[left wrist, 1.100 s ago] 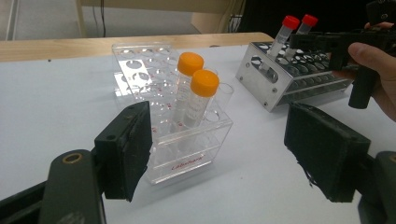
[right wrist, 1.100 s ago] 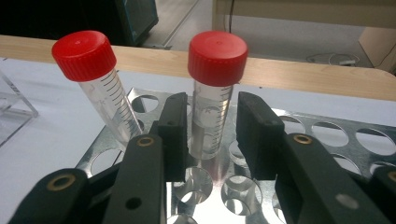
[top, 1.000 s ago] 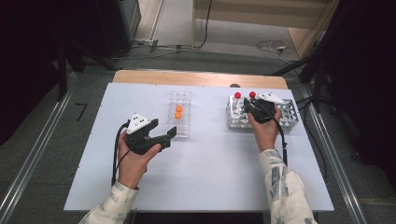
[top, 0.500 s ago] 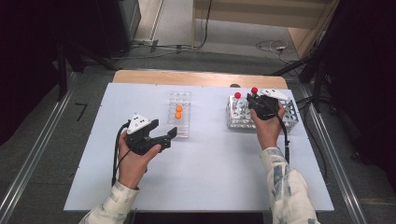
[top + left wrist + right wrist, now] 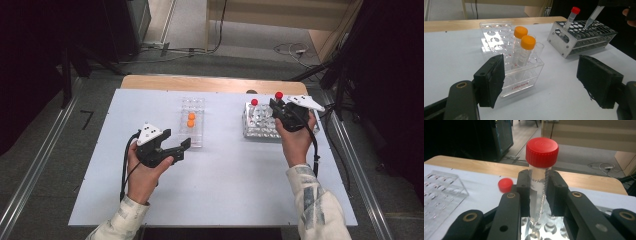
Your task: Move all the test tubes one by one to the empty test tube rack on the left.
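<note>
Right gripper [image 5: 539, 192] is clamping a red-capped tube [image 5: 539, 170] above the metal rack [image 5: 260, 122]; my left gripper [image 5: 175, 148] is waiting, jaws apart. Two orange-capped tubes [image 5: 524, 47] are already standing in the clear rack [image 5: 506, 50]; one red tube [image 5: 254, 102] is remaining.

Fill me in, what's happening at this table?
A person's right hand-held gripper is shut on a clear plastic red-capped tube, its tip just above the perforated metal rack, where another red-capped tube stands. The left hand-held gripper hangs open beside the clear acrylic rack holding two orange-capped tubes.
</note>
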Demonstrator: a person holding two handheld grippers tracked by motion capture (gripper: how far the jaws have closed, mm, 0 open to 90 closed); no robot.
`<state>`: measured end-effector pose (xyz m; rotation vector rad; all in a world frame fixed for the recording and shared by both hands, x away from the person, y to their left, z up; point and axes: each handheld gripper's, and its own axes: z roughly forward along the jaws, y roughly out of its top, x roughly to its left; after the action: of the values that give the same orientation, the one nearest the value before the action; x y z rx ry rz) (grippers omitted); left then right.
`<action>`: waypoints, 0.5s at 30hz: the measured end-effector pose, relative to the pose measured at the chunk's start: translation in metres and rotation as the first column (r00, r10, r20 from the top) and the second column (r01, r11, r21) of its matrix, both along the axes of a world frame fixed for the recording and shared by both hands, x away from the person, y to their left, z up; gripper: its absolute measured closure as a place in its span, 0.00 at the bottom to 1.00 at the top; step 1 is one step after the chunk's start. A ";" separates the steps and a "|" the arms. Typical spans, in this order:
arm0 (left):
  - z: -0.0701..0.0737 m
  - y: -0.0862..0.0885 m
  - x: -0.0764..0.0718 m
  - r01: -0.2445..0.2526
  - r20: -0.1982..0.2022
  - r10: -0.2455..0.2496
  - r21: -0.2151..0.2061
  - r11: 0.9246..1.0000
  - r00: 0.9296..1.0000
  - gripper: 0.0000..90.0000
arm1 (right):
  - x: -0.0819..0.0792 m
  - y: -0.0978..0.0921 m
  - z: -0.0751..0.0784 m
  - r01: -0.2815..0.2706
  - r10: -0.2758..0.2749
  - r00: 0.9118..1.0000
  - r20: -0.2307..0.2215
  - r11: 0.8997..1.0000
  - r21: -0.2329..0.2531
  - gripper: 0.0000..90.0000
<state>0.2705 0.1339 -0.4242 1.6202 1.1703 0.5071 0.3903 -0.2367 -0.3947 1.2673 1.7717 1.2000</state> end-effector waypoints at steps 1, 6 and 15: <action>0.000 0.000 0.000 0.000 0.001 0.000 0.002 1.000 1.000 0.26 | -0.003 0.000 -0.001 -0.005 0.005 1.000 -0.005 1.000 -0.003 0.79; -0.002 -0.002 0.000 -0.004 0.002 0.004 0.015 1.000 1.000 0.27 | -0.022 0.002 -0.011 -0.047 0.047 0.999 -0.013 0.999 0.002 0.79; -0.003 -0.008 -0.001 0.007 0.004 -0.007 0.020 1.000 1.000 0.27 | -0.044 0.010 -0.013 -0.102 0.102 0.995 0.018 0.995 0.002 0.79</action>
<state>0.2693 0.1259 -0.4274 1.6394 1.1600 0.5190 0.3462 -0.2269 -0.4080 1.1765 1.8414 1.2665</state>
